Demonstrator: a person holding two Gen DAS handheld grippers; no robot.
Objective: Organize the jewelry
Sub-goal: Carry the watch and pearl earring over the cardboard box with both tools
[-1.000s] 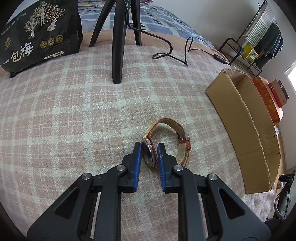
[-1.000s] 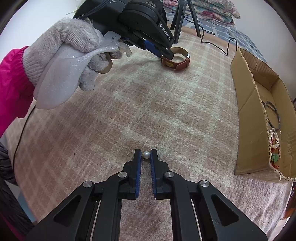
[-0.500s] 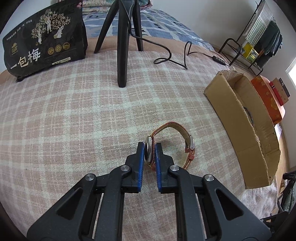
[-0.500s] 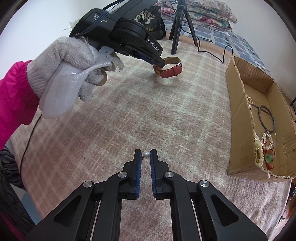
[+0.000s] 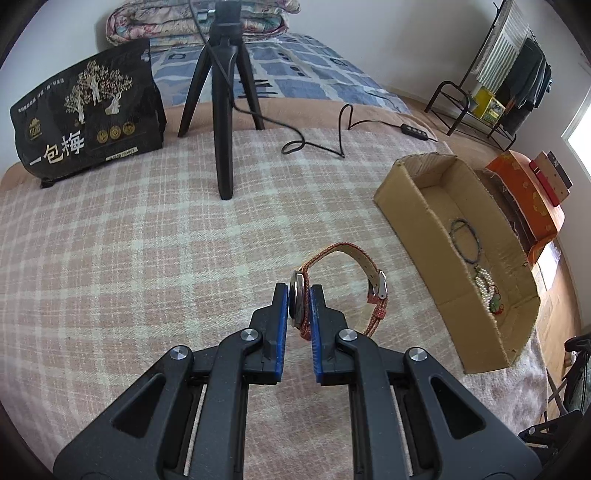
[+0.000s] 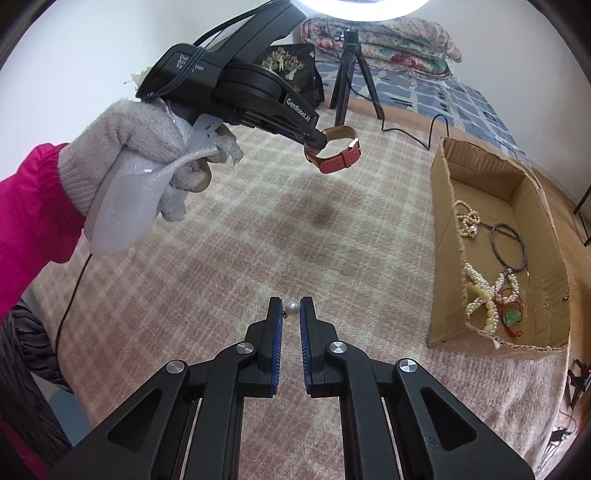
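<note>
Red-strapped wristwatch (image 5: 301, 302) pinched in left claw (image 5: 298, 291), pearl (image 6: 291, 307) in right claw (image 6: 291, 308), cardboard box (image 6: 448, 258) at three o'clock.

A bed with a pink checked blanket (image 5: 147, 258) fills the room. Folded quilts (image 5: 195, 18) sit by the white wall (image 5: 406, 37). A black metal rack (image 5: 491, 92) holds what may be clothes. A window (image 5: 581, 136) glows brightly.
</note>
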